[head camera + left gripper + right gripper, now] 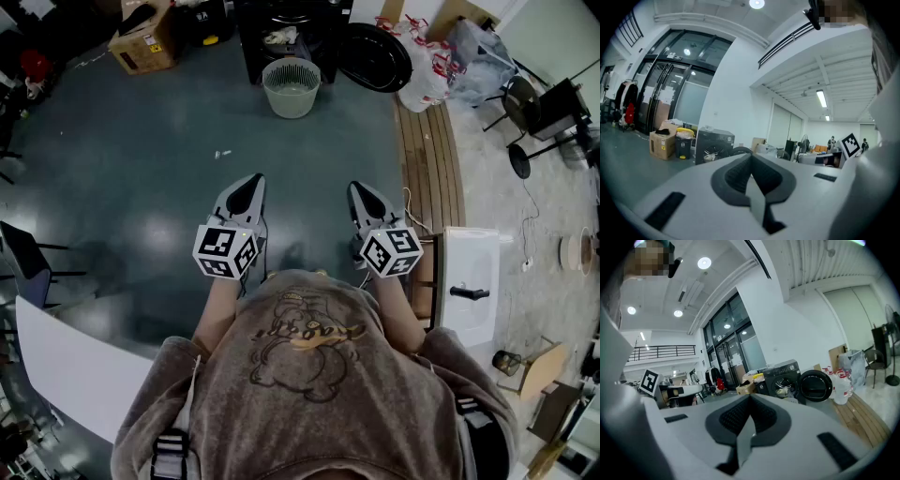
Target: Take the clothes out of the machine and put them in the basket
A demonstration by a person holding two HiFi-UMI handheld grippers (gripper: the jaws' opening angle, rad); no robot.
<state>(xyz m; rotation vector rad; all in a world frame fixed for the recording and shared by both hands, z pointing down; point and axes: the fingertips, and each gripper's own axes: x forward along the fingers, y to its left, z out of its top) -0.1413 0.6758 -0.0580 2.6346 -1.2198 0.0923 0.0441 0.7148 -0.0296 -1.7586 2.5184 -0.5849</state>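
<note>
A dark washing machine [281, 33] stands at the far side of the floor with its round door [375, 56] swung open to the right. Light clothes [279, 37] show in its drum. A pale ribbed basket [292, 86] sits on the floor just in front of it. My left gripper [251, 183] and right gripper [361, 192] are held side by side near my chest, well short of the basket. Both point toward the machine and hold nothing. In the left gripper view the jaws meet, with the machine [715, 145] beyond. The right gripper view shows the same, with the machine [783, 376] and door [815, 386] ahead.
A cardboard box [145, 42] stands left of the machine, and white bags [427, 66] stand to its right. Wooden planks [431, 159] run along the right. A white cabinet [469, 281] is by my right elbow, and a white panel [66, 366] and a chair [23, 258] are at the left.
</note>
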